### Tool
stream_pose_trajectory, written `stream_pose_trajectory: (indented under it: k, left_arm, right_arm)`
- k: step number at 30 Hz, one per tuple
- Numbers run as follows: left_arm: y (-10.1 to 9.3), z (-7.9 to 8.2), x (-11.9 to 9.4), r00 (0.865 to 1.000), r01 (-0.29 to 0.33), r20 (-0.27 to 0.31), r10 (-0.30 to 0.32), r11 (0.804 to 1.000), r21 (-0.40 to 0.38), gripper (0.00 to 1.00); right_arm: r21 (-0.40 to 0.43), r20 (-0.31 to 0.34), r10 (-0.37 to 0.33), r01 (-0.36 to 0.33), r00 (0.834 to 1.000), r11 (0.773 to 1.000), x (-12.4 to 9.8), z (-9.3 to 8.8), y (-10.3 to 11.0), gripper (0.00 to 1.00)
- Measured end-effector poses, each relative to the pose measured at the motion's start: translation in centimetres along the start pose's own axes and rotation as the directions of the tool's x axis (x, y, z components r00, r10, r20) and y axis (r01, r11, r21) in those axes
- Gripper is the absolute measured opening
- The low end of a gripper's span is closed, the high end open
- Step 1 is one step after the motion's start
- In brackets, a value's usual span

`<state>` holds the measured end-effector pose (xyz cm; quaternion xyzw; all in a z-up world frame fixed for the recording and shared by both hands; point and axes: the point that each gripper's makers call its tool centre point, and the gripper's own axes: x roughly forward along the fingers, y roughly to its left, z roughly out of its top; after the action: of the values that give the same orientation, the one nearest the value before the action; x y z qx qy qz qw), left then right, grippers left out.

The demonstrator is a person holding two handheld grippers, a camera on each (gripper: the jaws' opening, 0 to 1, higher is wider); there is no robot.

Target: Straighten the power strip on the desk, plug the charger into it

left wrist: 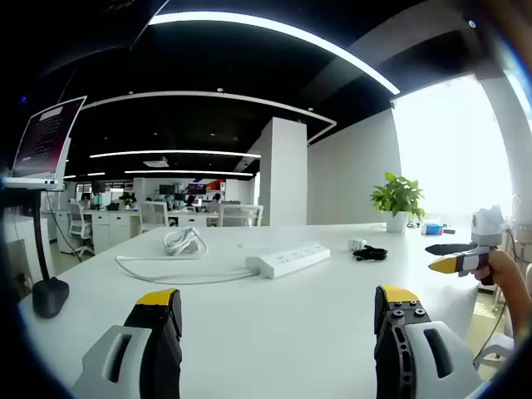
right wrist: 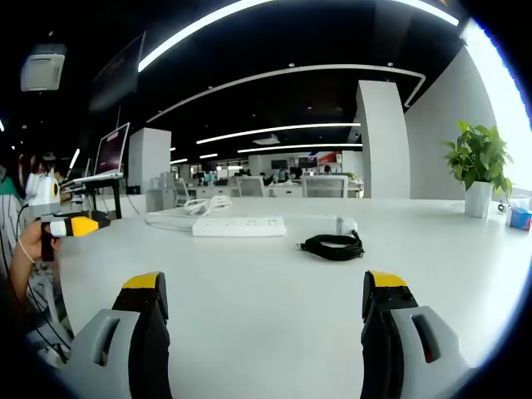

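My left gripper [left wrist: 277,320] hangs low over the wide white desk [left wrist: 274,349]. Its two grey jaws with yellow tips stand far apart, and there is nothing between them. Ahead of it lies the long white power strip [left wrist: 288,259], resting flat on the desk and turned at an angle to my view. Its white cable [left wrist: 158,274] runs away from the strip's near end in a wide curve and ends in a loose coil [left wrist: 184,241] farther back. Beyond the far end of the strip I see the small white charger [left wrist: 357,244], and just beside it a black bundled cord [left wrist: 370,253]. At the side of this view my right gripper [left wrist: 453,256] comes in, held above the desk edge.

My right gripper [right wrist: 264,320] also is wide open and holds nothing, with only bare desk [right wrist: 274,332] between its jaws. In the right gripper view the power strip [right wrist: 239,226] lies across in front of me, the charger [right wrist: 346,225] near one end of it, and the black cord [right wrist: 333,246] lies closer to me, a little apart from the strip. My left gripper [right wrist: 76,225] shows at the side. A green plant in a white pot [right wrist: 478,170] stands well apart, near the bright window, and a laptop on a raised stand [right wrist: 110,158] stands at the opposite side of the desk.
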<state>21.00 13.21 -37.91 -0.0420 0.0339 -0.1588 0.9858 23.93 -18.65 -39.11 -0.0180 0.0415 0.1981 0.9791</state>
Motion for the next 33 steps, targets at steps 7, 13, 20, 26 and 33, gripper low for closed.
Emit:
stream_pose_trajectory:
  k: [7,13,20,26,33]
  left_arm:
    - [-0.09,0.07,0.01,1.000,0.002,0.000,-0.002,1.000,-0.001,0.99]
    - [-0.22,0.02,0.04,1.000,0.004,-0.001,-0.004,1.000,-0.001,0.99]
    - [-0.30,0.03,0.21,1.000,0.005,-0.001,-0.005,1.000,-0.007,0.98]
    - [-0.50,-0.19,0.32,1.000,0.009,-0.011,-0.009,1.000,-0.012,0.98]
    - [-0.74,-0.19,0.44,1.000,0.016,-0.013,-0.016,1.000,-0.015,0.98]
  right_arm:
    - [-0.003,0.001,0.003,-0.003,1.000,1.000,-0.06,0.13,0.06,0.96]
    - [-0.002,-0.003,0.006,-0.006,1.000,1.000,-0.10,0.05,0.06,0.96]
    - [-0.004,0.000,0.008,-0.008,1.000,1.000,0.03,0.25,0.00,0.95]
    - [-0.006,0.006,0.013,-0.013,1.000,1.000,0.19,0.52,-0.01,0.95]
    - [-0.007,0.004,0.015,-0.014,1.000,1.000,0.25,0.58,-0.04,0.95]
